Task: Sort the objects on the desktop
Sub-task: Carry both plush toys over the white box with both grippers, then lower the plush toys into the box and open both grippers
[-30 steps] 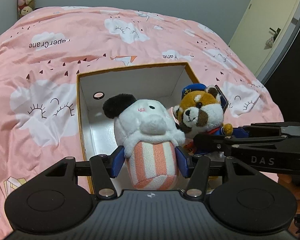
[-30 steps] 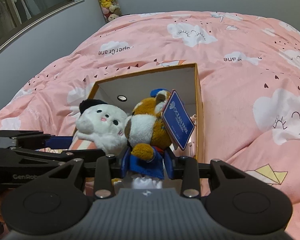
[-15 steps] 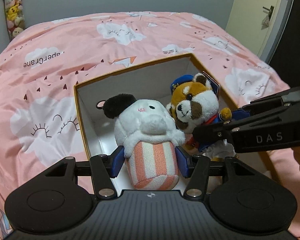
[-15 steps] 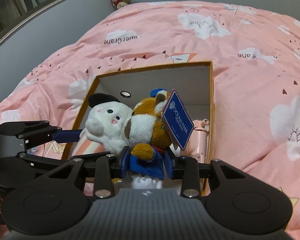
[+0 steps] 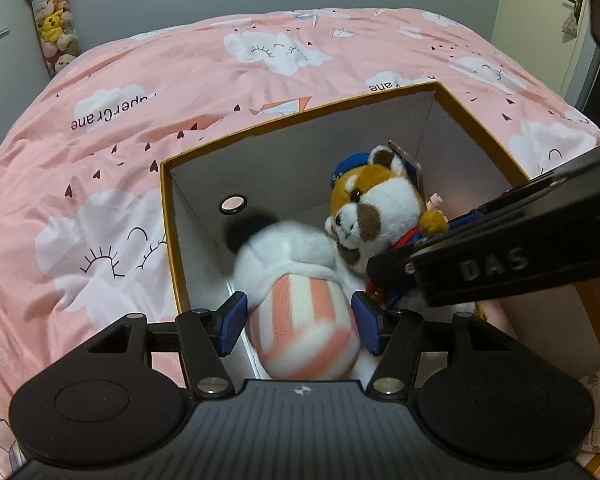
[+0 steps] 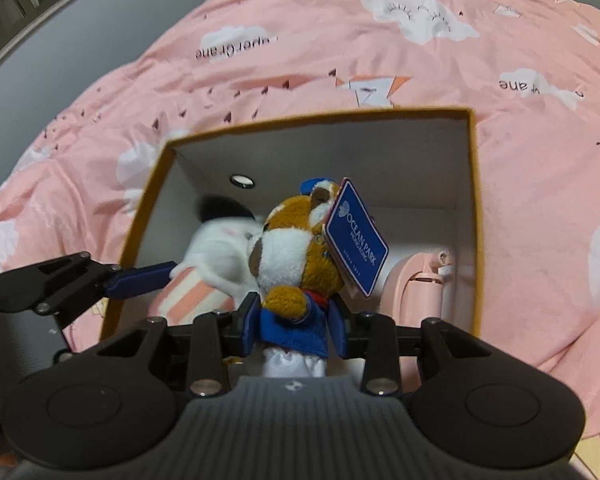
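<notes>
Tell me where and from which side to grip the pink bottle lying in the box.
Grip the pink bottle across its rounded body, coming straight down from above. It lies on the floor of the box close to the right wall, so side approaches are blocked there, and the red panda plush held in the right gripper crowds its other side. Its cap end looks too small and fiddly.

The box (image 5: pixel 168 208) sits on the bed (image 5: pixel 100 140), and its tall walls block the way in from the sides. The top is open. Inside, the white toy (image 5: pixel 300 304) and the panda toy (image 6: pixel 296 264) fill the near part, touching each other. A pink thing (image 6: pixel 416 292) lies by the right wall. Both tongs (image 5: pixel 298 326) (image 6: pixel 294 328) crowd the near edge, side by side. The far floor (image 6: pixel 412 224) is bare.
</notes>
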The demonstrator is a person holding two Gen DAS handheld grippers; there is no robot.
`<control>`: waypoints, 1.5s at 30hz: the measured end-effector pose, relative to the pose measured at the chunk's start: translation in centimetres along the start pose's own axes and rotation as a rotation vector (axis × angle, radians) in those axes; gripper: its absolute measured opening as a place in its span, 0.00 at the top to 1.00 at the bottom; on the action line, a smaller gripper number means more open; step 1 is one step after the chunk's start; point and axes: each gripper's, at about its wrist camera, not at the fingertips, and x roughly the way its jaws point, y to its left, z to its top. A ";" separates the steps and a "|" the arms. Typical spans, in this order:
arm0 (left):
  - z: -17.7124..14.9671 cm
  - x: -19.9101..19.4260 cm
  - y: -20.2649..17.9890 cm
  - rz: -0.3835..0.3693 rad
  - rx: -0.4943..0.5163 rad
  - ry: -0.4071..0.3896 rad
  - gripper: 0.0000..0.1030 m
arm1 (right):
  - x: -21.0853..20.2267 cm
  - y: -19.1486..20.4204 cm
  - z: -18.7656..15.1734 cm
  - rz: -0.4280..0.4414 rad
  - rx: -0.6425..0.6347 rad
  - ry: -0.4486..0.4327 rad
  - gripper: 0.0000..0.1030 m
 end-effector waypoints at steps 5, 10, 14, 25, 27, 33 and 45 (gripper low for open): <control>0.0 -0.2 0.1 -0.004 0.013 -0.011 0.37 | 1.3 0.1 0.2 -0.034 0.010 0.039 0.62; -0.5 -1.8 0.6 -0.049 0.025 -0.029 0.37 | 1.8 0.3 0.3 -0.074 0.015 0.065 0.62; -1.0 -4.0 1.0 -0.087 0.034 -0.058 0.39 | 0.9 0.8 0.2 -0.111 -0.024 0.042 0.60; -2.7 -8.3 5.1 -0.074 -0.121 -0.123 0.48 | -1.5 2.8 -3.0 0.107 0.041 0.103 0.47; -2.7 -8.7 5.7 -0.054 -0.129 -0.137 0.48 | -0.3 3.4 -3.4 0.120 0.080 0.127 0.46; -3.2 -9.2 7.1 -0.032 -0.183 -0.149 0.48 | 3.4 3.2 -3.2 0.142 0.229 0.177 0.40; -4.1 -8.1 8.2 -0.042 -0.227 -0.121 0.48 | 5.1 6.9 -2.3 -0.011 -0.165 0.067 0.46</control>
